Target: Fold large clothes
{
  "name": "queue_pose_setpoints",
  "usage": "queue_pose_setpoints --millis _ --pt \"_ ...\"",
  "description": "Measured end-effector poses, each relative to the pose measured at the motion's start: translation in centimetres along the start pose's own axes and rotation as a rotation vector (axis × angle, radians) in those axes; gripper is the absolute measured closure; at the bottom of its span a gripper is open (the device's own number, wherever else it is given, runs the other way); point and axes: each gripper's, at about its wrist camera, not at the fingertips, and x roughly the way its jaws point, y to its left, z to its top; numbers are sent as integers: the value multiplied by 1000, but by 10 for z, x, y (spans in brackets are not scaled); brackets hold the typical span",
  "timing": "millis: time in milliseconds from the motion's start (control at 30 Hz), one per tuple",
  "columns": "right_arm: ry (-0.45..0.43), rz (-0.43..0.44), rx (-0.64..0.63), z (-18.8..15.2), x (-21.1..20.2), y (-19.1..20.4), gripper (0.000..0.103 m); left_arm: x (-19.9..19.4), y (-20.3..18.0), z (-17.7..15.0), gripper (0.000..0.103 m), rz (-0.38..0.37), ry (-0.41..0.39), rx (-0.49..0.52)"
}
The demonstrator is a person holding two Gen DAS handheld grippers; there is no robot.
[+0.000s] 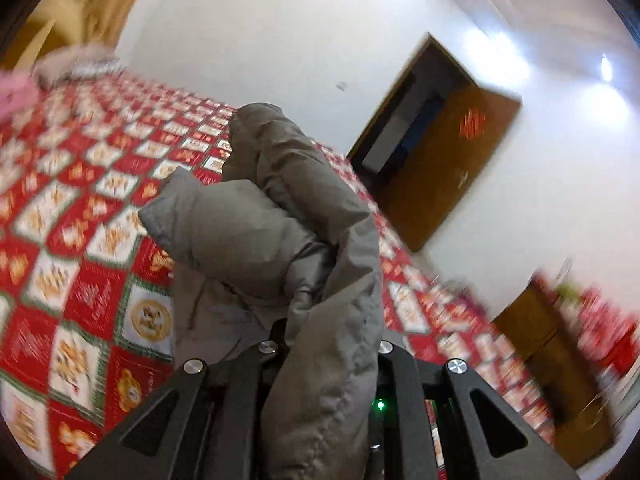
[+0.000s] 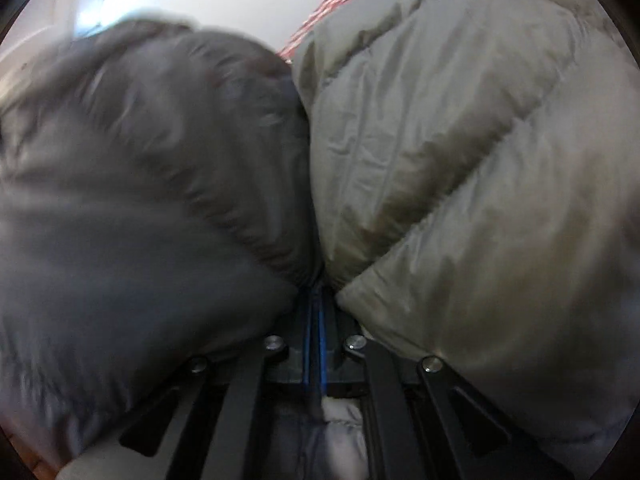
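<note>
A grey puffer jacket [image 1: 256, 224] hangs bunched over my left gripper [image 1: 320, 344], which is shut on a fold of it and holds it above the bed; the fingertips are buried in the fabric. In the right wrist view the same jacket [image 2: 460, 140] fills almost the whole frame, its darker lining [image 2: 140, 184] on the left. My right gripper [image 2: 318, 292] is shut on the jacket where the two bulges meet, blue-edged pads pressed together.
A bed with a red and white patterned quilt [image 1: 80, 240] lies below and to the left. A pink item [image 1: 12, 92] and a pillow [image 1: 76, 64] lie at its far end. An open wooden door [image 1: 440, 160] stands in the white wall. A wooden cabinet [image 1: 552, 360] is at right.
</note>
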Motion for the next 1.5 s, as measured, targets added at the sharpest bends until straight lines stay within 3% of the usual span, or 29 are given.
queue_pose_setpoints --millis 100,200,400,500,533,633,767,933,1100,1200,1267,1367,1467,1500 --pt "18 35 3 1 -12 -3 95 15 -25 -12 89 20 35 97" --pt "-10 85 10 6 -54 -17 91 38 -55 -23 89 54 68 209" --pt "-235 -79 -56 22 -184 -65 88 95 -110 -76 89 89 179 391" --pt "-334 -146 -54 33 -233 -84 82 121 -132 -109 89 117 211 493" --pt "-350 -159 -59 38 -246 -87 72 126 -139 -117 89 131 211 529" --pt "-352 -192 -66 54 -271 -89 22 139 -163 -142 89 177 178 657" --pt "-299 -133 -97 79 -266 -77 20 158 -169 -165 89 194 145 747" --pt "-176 -184 -204 102 -238 -58 6 162 -157 -173 89 153 114 755" --pt "14 -128 -216 125 -202 -63 5 160 -153 -186 89 129 105 796" --pt "75 -205 -301 128 -179 -60 10 152 -146 -183 88 105 109 806" --pt "79 -265 -336 126 -173 -65 50 147 -142 -182 84 79 120 808" --pt "63 -240 -269 127 -176 -84 69 131 -133 -181 74 24 151 815" --pt "43 -223 -215 122 -183 -100 73 94 -118 -174 66 -83 190 788" --pt "35 -219 -206 119 -187 -103 74 80 -116 -171 58 -122 197 774"
